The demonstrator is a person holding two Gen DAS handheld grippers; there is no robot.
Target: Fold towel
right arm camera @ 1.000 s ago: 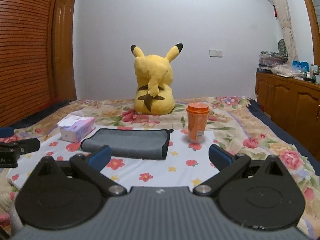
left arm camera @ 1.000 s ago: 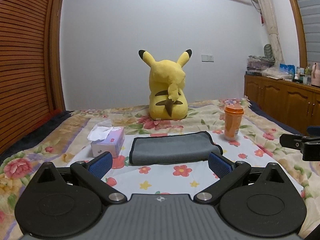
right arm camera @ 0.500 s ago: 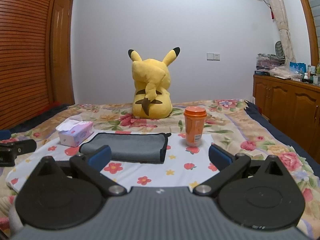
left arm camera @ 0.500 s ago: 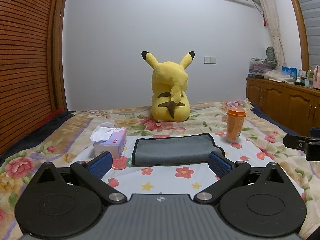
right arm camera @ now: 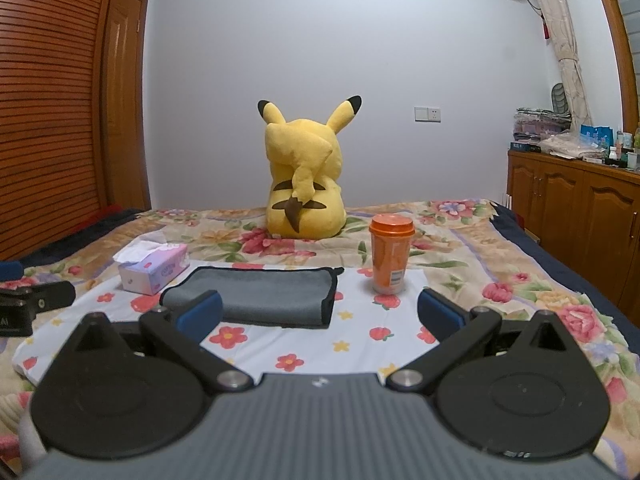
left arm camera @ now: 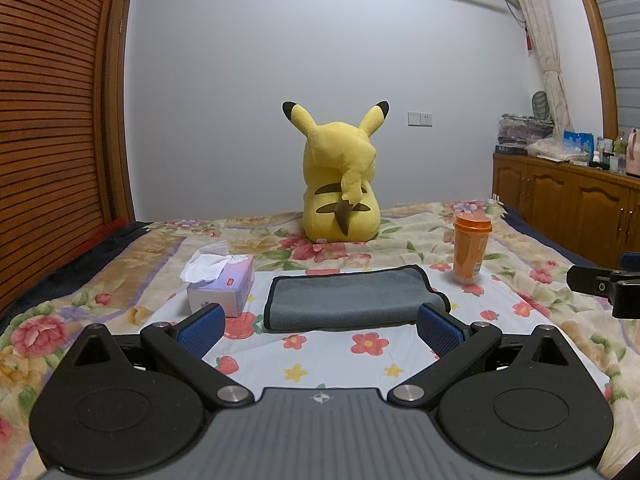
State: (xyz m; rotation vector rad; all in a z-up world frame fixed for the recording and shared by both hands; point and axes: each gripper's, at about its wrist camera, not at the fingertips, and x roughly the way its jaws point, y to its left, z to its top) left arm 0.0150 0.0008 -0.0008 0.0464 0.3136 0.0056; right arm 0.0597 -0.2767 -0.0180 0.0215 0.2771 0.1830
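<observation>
Comparing with the frame a second ago, both wrist views sit slightly higher and further back: the bed (left arm camera: 120, 280) fills less of the lower field, more wall shows above the plush, and the towel appears a little farther off. Nothing on the bed has shifted; towel, tissue box and cup keep their places relative to one another.

Bed with floral quilt carries a white flowered cloth (left arm camera: 332, 352), and all items lie on or near it. Yellow plush toy (left arm camera: 340, 184) sits upright at the far side, back turned to the cameras. Grey towel (left arm camera: 352, 298) lies already folded into a flat rectangle on the cloth, between tissue box (left arm camera: 224, 288) on its left and orange lidded cup (left arm camera: 471, 248) on its right; cup stands upright, apart from the towel.

Left gripper (left arm camera: 320, 326) hovers level in front of the towel, fingers spread wide, nothing between them. Right gripper (right arm camera: 318, 318) is likewise held level near the towel's right end, fingers spread wide and empty. Neither gripper touches the towel. Each gripper shows at the edge of the other's view.
</observation>
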